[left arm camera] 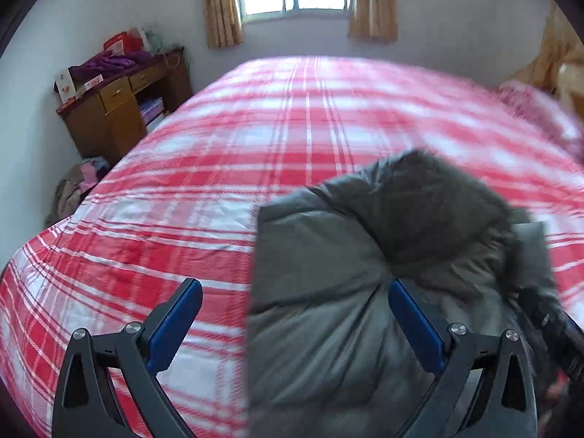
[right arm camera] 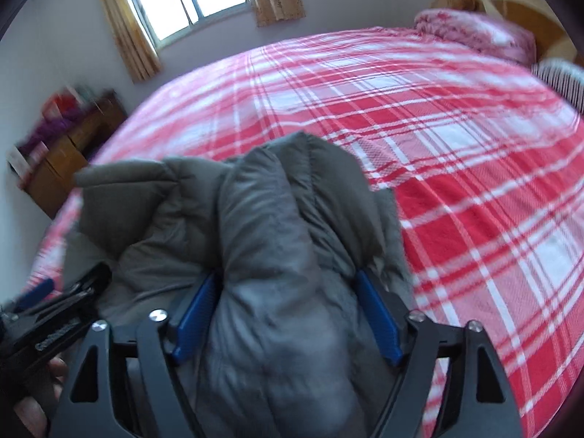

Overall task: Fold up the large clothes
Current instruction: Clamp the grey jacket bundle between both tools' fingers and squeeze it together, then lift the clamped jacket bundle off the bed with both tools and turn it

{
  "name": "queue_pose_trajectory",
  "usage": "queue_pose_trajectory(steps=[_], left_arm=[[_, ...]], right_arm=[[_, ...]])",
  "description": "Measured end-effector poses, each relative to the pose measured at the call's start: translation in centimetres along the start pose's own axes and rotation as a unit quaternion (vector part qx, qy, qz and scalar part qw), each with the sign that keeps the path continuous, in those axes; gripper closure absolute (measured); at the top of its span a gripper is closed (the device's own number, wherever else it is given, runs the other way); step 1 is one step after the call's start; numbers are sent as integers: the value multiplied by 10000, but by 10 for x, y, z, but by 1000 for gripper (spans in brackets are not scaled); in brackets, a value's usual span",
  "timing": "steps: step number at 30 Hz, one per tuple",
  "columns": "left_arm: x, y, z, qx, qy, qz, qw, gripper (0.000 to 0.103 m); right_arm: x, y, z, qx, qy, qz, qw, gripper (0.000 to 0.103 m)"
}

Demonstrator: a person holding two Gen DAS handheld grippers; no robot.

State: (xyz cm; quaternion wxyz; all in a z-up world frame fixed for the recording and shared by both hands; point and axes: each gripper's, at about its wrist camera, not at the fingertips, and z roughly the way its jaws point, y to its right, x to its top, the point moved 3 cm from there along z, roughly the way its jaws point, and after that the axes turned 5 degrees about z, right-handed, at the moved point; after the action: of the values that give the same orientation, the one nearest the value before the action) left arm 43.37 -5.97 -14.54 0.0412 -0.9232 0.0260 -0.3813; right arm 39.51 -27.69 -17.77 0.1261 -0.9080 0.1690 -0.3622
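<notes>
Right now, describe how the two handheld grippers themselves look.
Both match. The left gripper has two black, angular finger arms with triangular cut-outs, silver round pivot bolts and flat blue pads on the inner faces. The right gripper has the same black frame, silver bolts and ribbed blue pads. No cables or sleeves are visible.

No text, label, brand or number can be read in either view. The red box and the small cards on the wooden desk carry printed patches, but they are too small and blurred to make out any letters.
</notes>
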Motion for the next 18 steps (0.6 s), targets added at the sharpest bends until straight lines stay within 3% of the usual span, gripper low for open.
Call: queue_pose_trajectory(steps=[2,4,8,14,18], left_arm=[[-10,-19,-18,-179,141,-35,9997,1],[-26,-36,-22,-299,107,-78,9995,1],[-54,-40,-4,-499,-244,-79,9984,1],[-68,-32,10,-674,-197,-431,9966,1],[-67,-25,13,-819,-160,-326,9960,1]], right_arm=[[-2,9,-21,159,275,209,9993,9],[-8,17,-35,54,434,227,9988,9],[-28,28,-29,159,102,214,9996,12],[-37,22,-17,421,-173,-25,9990,16],[-36,27,-11,696,-183,89,9974,18]])
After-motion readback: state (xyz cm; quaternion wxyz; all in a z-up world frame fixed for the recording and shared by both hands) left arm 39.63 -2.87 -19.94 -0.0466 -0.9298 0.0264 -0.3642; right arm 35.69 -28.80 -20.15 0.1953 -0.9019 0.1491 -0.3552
